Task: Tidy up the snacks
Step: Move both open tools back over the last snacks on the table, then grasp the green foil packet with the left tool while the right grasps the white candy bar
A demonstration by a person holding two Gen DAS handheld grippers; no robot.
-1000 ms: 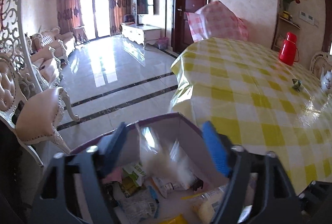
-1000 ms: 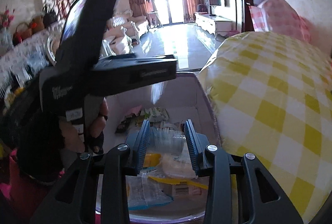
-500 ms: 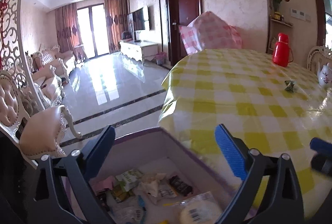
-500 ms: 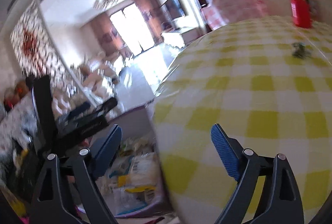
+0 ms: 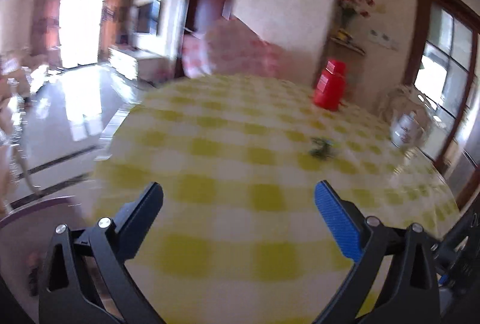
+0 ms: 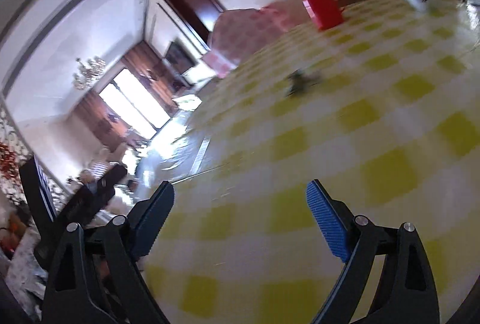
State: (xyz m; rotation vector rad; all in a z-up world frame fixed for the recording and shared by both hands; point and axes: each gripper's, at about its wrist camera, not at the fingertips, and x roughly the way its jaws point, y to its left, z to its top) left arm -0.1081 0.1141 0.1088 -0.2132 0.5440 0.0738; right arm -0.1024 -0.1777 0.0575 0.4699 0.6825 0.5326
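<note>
Snack [image 5: 322, 147], one small dark green thing, lies alone on the yellow checked table [image 5: 228, 144], near a red jug [image 5: 330, 90] and a white teapot [image 5: 406, 129]. Left claw [image 5: 238, 204] and right claw [image 6: 240, 204] both hang above the table, fingers wide apart, holding nothing.

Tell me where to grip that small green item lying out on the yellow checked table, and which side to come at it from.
Take the small green item across its middle, coming from above and the near side: it lies low on the checked table with bare cloth all round. Blur hides its shape, so the narrower axis cannot be told. Either gripper would probably do; the left gripper and right gripper both stand open and empty.
</note>
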